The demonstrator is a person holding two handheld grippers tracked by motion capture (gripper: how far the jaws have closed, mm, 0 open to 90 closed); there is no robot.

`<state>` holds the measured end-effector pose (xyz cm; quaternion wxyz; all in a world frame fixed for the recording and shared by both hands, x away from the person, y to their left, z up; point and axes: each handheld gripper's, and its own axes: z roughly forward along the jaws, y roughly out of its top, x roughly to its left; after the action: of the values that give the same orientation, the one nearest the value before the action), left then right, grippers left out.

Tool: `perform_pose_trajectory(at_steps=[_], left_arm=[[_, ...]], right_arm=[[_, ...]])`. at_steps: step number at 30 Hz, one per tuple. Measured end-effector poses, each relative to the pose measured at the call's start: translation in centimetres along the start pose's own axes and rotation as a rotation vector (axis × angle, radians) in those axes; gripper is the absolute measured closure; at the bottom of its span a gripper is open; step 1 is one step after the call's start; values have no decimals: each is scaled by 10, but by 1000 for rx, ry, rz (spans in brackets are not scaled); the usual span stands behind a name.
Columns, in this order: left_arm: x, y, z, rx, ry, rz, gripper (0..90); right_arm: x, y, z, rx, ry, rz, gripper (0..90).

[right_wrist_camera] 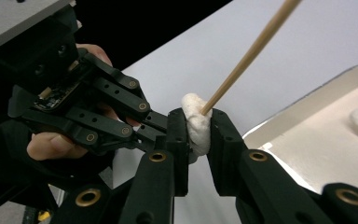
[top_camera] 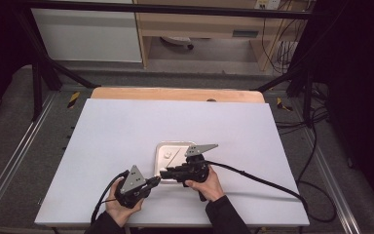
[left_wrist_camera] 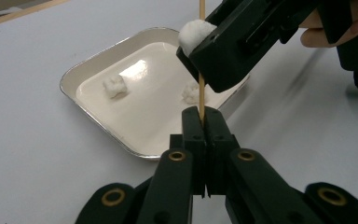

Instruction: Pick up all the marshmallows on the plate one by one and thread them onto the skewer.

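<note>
Holding a thin wooden skewer (left_wrist_camera: 201, 95) in the left claw (left_wrist_camera: 201, 122), jaws closed flat on its lower end, prob. to keep the stick rigid and steady as an anchor while the other side works along it. Pinching a white marshmallow-like lump (right_wrist_camera: 196, 122) in the right claw (right_wrist_camera: 195, 133), jaws closed on both sides of it w/ the skewer entering its top, so seemingly threading the lump along the stick, or pulling it off; cannot tell which.

Gripping the lump by its flanks rather than the ends, leaving the skewer's path through it unblocked. Keeping both claws close together just above the near edge of the metal tray (left_wrist_camera: 98, 56), likely so anything dropped lands in the tray, not on the white worktop (top_camera: 126, 126).

Skewer's long axis running straight up from between the left claw's jaws in the left gripper view, passing behind the right claw and out past the top. In the right gripper view, rising from the lump at a slant, up and to the right, away from the claw. Free end out of frame, so cannot tell if pointed.

Two more white lumps (left_wrist_camera: 114, 86) lying in the tray beyond the left claw, apart from each other, one partly hidden behind the skewer.
</note>
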<state>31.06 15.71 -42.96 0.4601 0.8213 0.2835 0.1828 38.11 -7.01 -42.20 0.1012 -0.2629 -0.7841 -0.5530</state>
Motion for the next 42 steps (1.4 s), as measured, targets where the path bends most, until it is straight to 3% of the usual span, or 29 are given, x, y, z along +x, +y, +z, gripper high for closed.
perform_pose_trajectory(at_steps=[2, 7, 12, 16, 17, 21, 25, 32, 34, 40, 41, 42], left_arm=[[1, -1, 0, 4, -1, -12, 892], [13, -5, -1, 14, -5, -86, 891], [20, -8, -1, 21, -3, -126, 889], [23, -10, -2, 33, -2, -137, 889], [24, -10, 0, 16, -22, -120, 889], [26, -11, 0, 23, -26, -117, 888], [27, -12, 0, 23, -32, -130, 888], [27, -13, 1, 28, -41, -137, 887], [27, -13, 0, 31, -40, -137, 886], [28, -13, 0, 27, -45, -138, 886], [27, -14, -2, 53, -18, -156, 886], [27, -14, -2, 53, -19, -156, 886]], right_arm=[[1, 0, -1, 2, -27, -3, 683], [0, 4, -14, -40, -99, -19, 464], [-3, 6, -29, -42, -226, -57, 249], [-8, 8, -36, -25, -299, -85, 124], [-10, 8, -38, -21, -314, -89, 106], [-18, 8, -41, 8, -373, -94, 44], [-26, 2, -35, 55, -418, -80, 26], [-36, -9, -20, 103, -442, -45, 58], [-37, -12, -17, 121, -440, -58, 80], [-37, -18, -9, 107, -426, -66, 257], [-37, -19, -8, 102, -420, -66, 282], [-36, -20, -7, 103, -418, -65, 300]])
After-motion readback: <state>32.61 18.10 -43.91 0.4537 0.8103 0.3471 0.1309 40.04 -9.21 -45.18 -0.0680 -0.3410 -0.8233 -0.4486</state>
